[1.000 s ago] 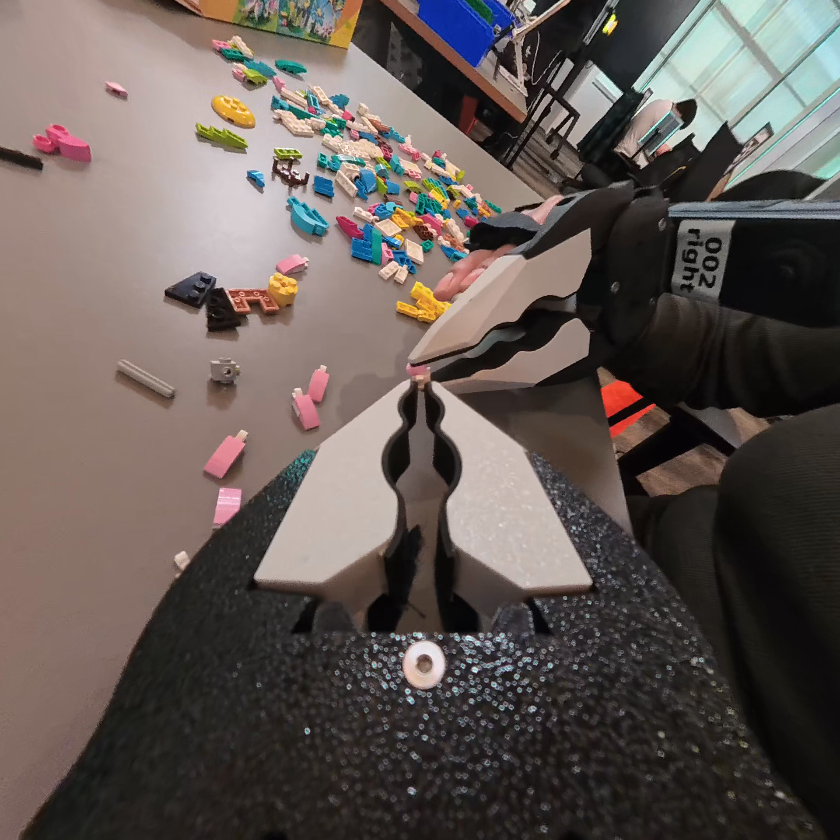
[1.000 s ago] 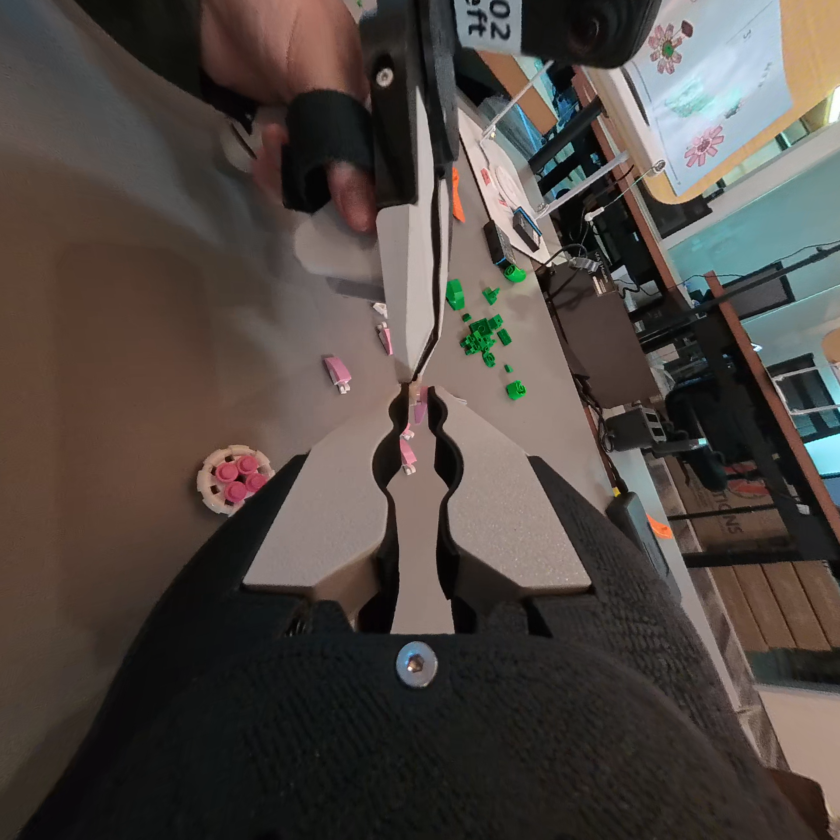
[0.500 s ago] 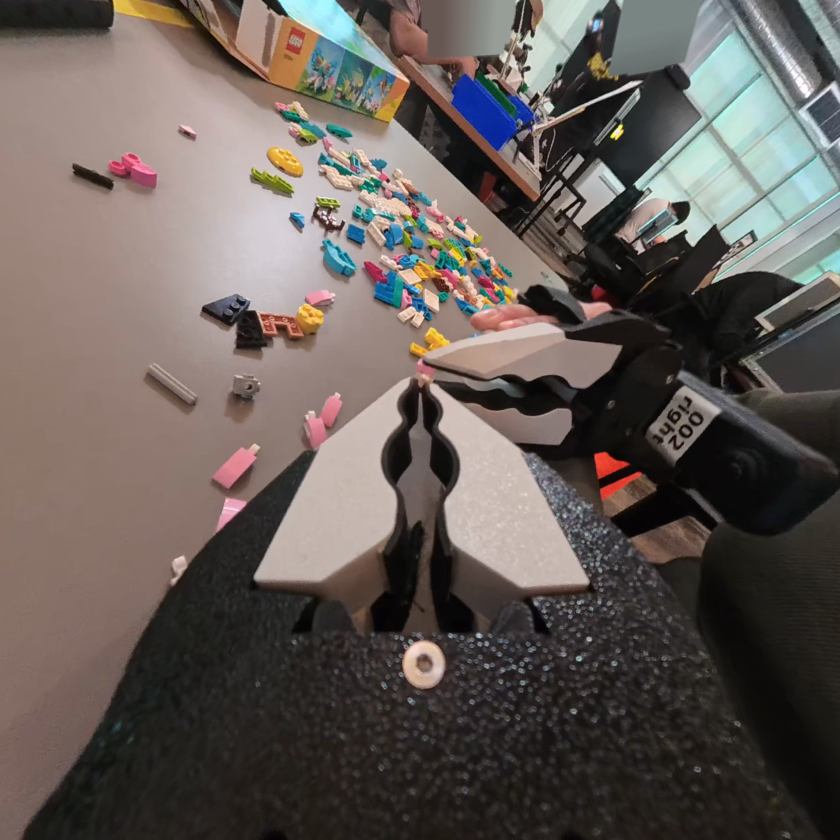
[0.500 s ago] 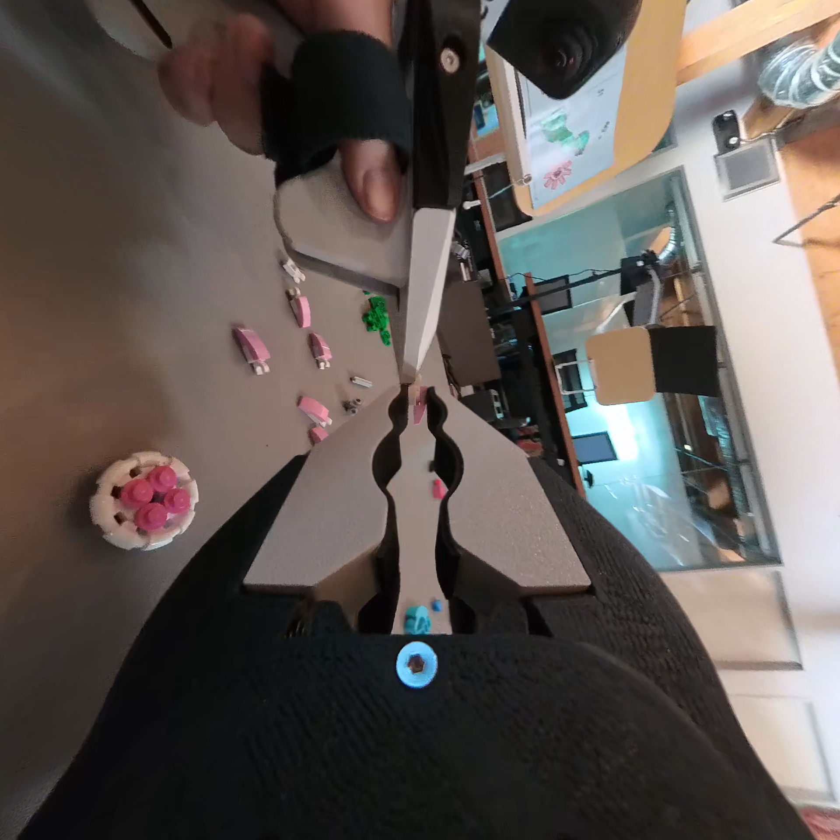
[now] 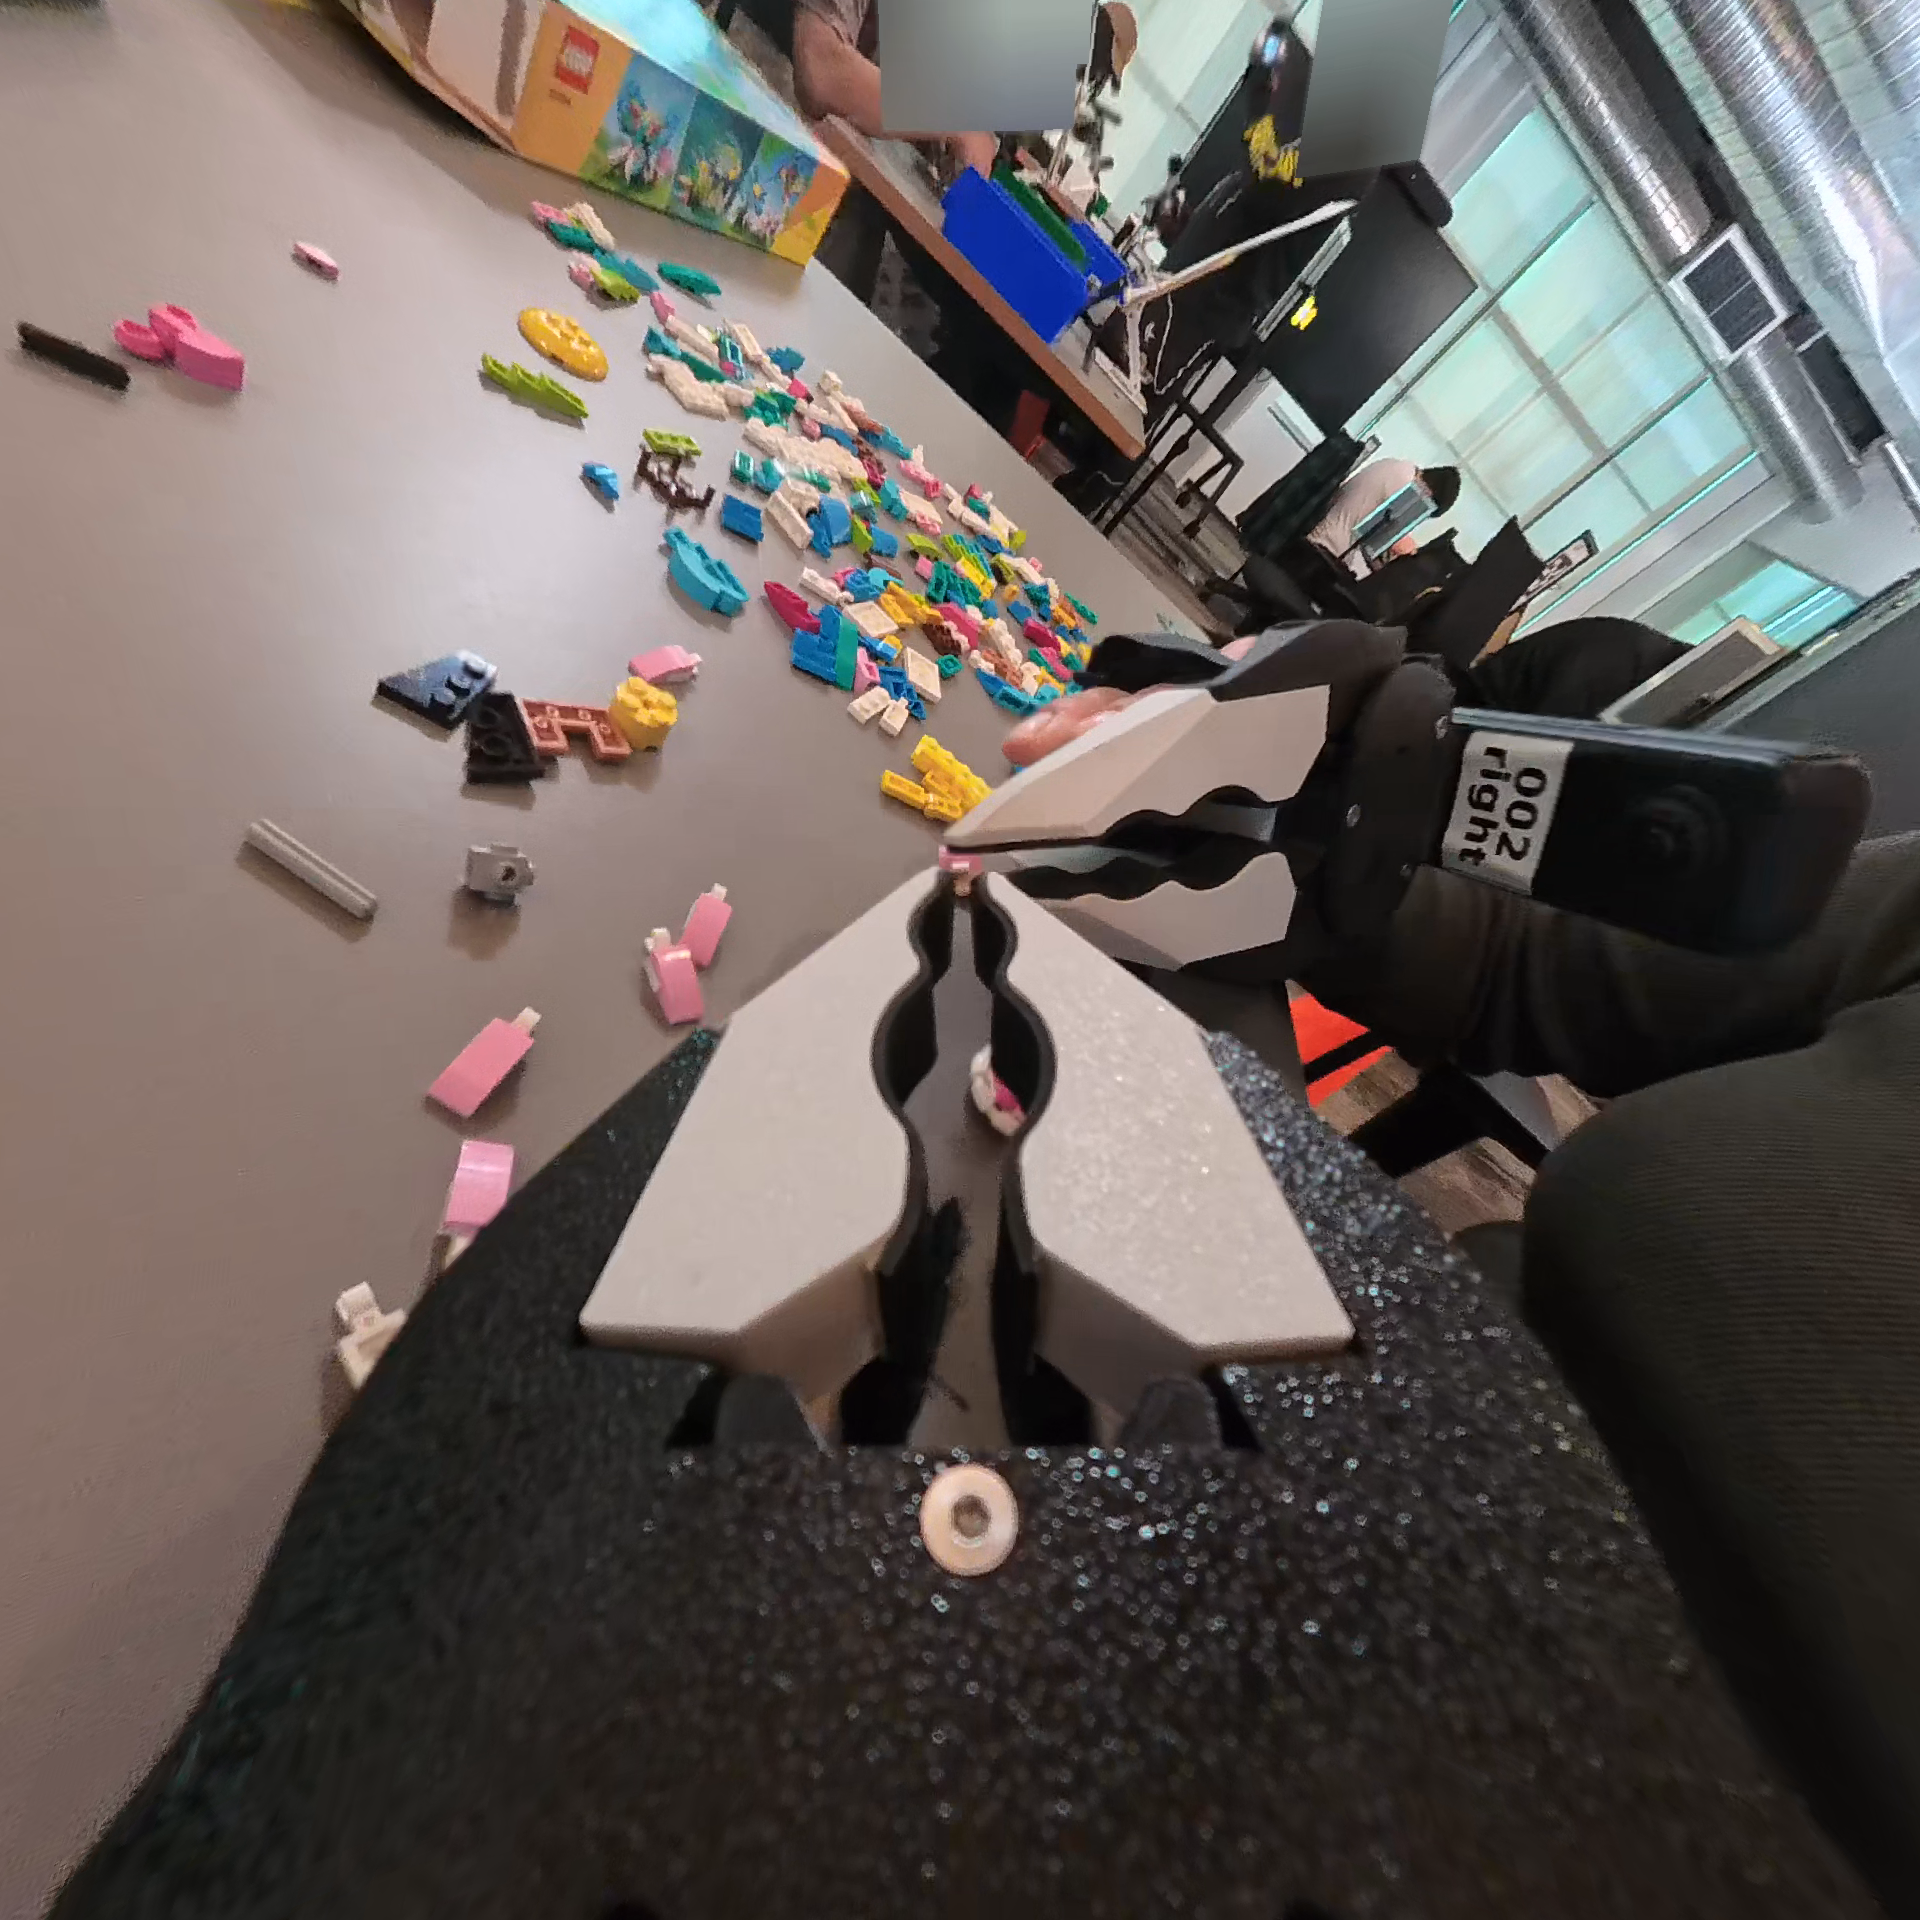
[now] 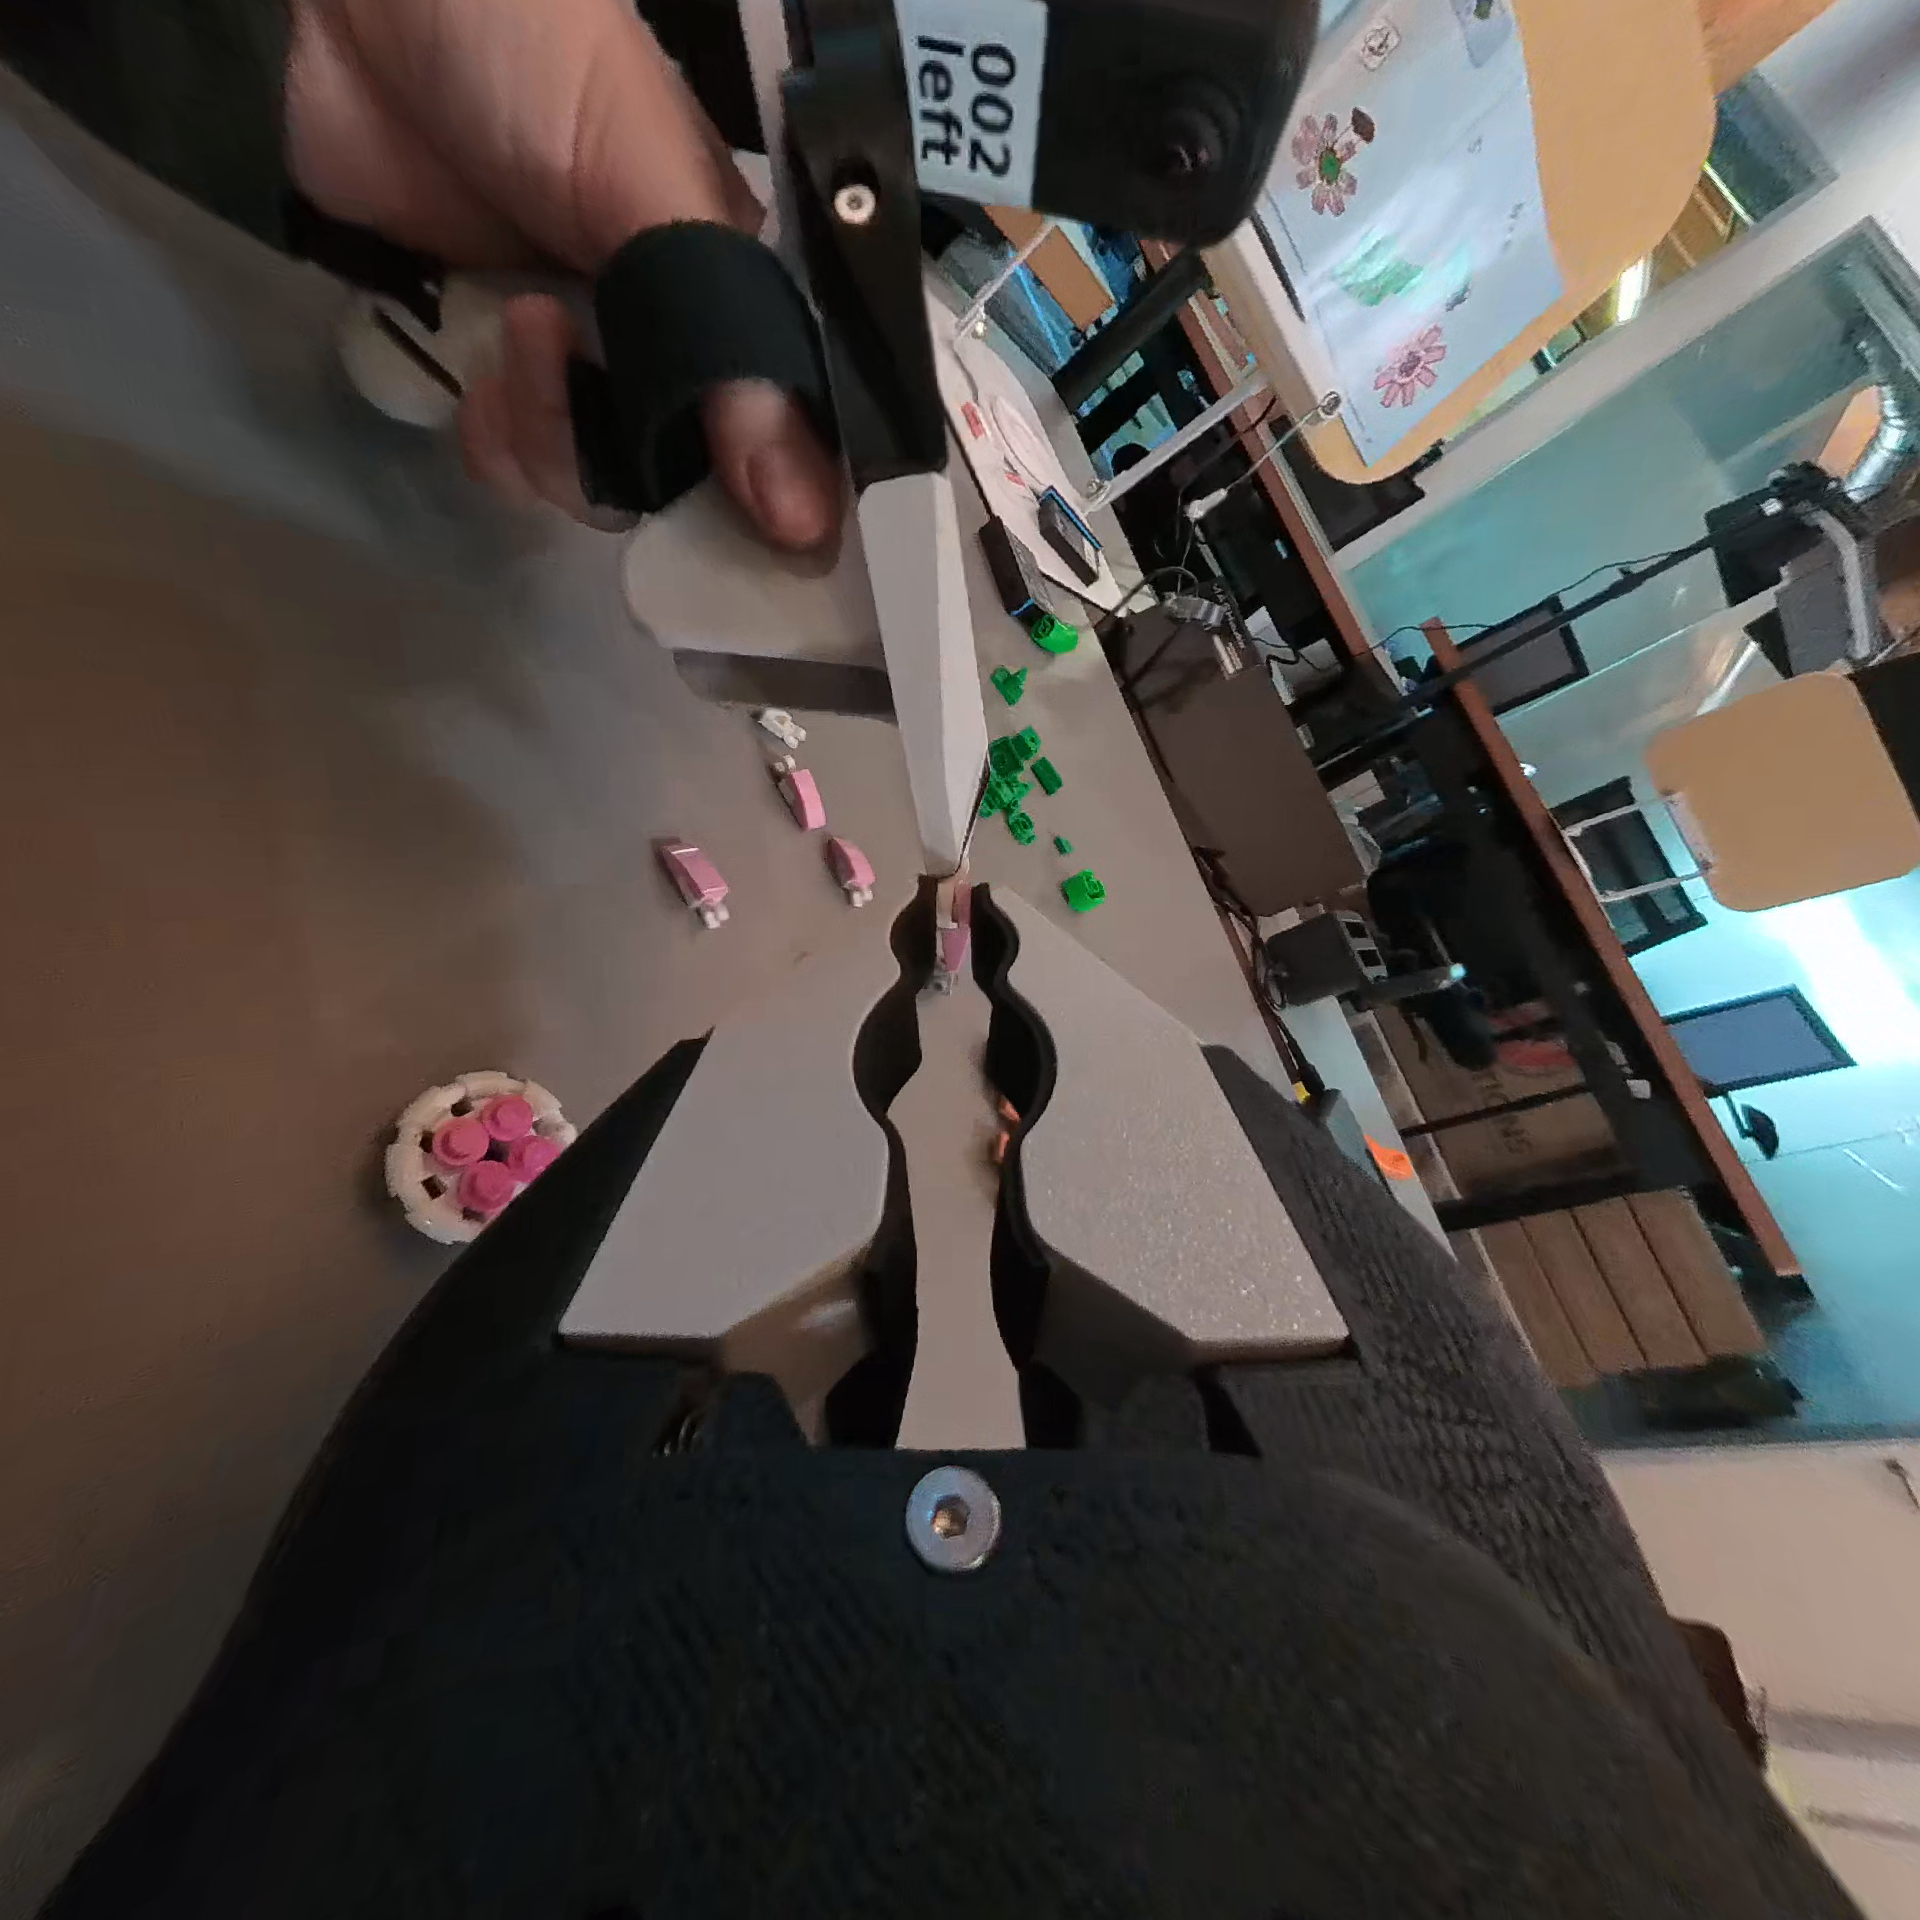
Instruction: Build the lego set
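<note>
The left gripper (image 5: 961, 883) and right gripper (image 6: 951, 914) met tip to tip above the grey table (image 5: 208, 623), the right lying level from the side. Each was pinched on a small pink-and-white Lego piece (image 6: 951, 930). Loose pink slope bricks (image 5: 681, 951) lay left of the tips.

Daylight from tall windows (image 5: 1621, 436), dim brownish table (image 6: 260, 831), motion-blurred hand (image 6: 540, 208), strong wide-angle edge distortion
</note>
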`<state>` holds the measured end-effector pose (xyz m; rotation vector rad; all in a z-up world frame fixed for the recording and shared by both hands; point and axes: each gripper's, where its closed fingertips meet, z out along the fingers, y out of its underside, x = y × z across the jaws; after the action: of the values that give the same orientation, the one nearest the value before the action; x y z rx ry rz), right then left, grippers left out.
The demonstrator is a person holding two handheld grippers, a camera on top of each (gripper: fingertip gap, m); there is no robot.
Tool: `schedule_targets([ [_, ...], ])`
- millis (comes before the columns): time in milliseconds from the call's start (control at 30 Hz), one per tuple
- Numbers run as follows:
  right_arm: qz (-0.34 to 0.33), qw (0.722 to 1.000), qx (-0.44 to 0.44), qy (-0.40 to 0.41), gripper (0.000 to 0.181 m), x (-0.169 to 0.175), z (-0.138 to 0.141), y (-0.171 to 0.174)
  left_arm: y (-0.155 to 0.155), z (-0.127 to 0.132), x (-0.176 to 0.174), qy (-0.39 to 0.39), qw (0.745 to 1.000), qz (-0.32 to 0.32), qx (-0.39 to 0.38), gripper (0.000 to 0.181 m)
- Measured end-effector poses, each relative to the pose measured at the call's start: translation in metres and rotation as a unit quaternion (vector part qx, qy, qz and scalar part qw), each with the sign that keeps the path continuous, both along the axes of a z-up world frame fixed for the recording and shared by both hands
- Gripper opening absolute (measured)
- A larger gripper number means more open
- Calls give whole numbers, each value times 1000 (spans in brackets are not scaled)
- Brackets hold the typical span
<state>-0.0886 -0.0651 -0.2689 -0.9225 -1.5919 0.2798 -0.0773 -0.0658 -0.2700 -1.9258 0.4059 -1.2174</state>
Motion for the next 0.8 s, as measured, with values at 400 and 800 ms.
schedule_targets([
  [400, -30, 996, -47, 75, 6, -3, 16, 4, 4, 14, -4, -43, 999, 14, 17, 0],
  [800, -47, 998, 14, 49, 6, -1, 15, 10, 1, 21, -2, -91, 996, 1, 14, 0],
])
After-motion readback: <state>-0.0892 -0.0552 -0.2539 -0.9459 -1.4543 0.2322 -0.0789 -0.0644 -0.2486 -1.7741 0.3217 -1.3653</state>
